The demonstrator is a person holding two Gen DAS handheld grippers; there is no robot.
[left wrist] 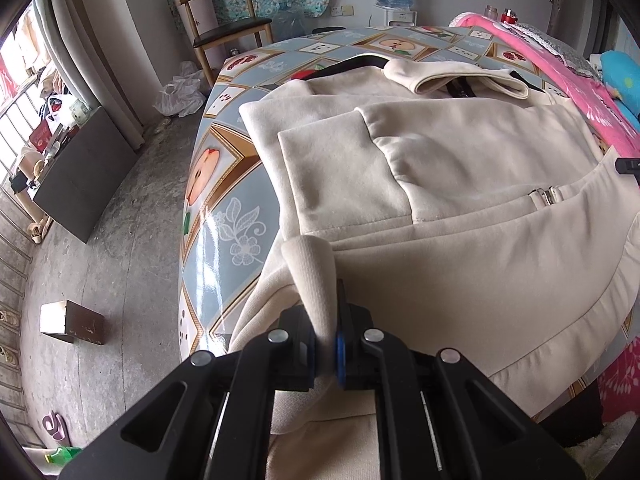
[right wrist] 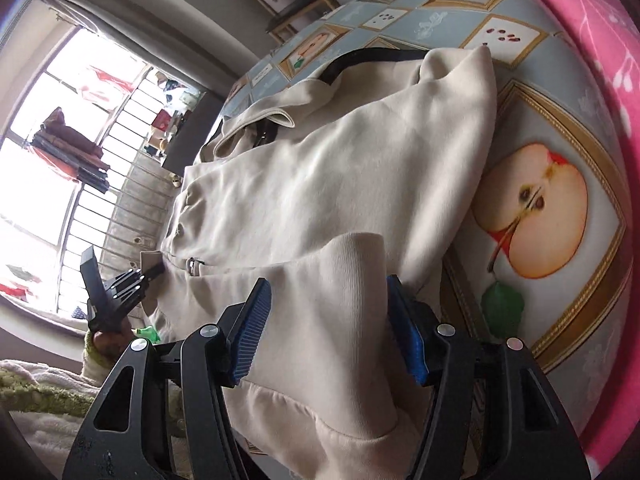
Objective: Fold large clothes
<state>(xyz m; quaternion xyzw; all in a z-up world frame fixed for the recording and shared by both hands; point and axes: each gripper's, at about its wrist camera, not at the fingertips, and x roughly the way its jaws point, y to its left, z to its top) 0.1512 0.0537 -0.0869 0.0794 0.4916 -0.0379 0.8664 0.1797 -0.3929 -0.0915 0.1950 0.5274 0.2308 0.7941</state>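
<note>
Glossy fruit-print tablecloth table (left wrist: 224,216) carries cream fleece zip jacket (left wrist: 460,184), sleeves folded in, hem at near edge. Left gripper (left wrist: 326,344) clamped tight on ribbed hem corner (left wrist: 316,276). Right gripper (right wrist: 326,328) jaws half-wide, hem fold between, pads not visibly pressing. Step: gripping hem corners. Next: right grip closes, both lift hem toward collar.

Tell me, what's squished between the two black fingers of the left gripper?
A ribbed fold of the cream jacket's hem is pinched in the left gripper. The left wrist view shows it.
</note>
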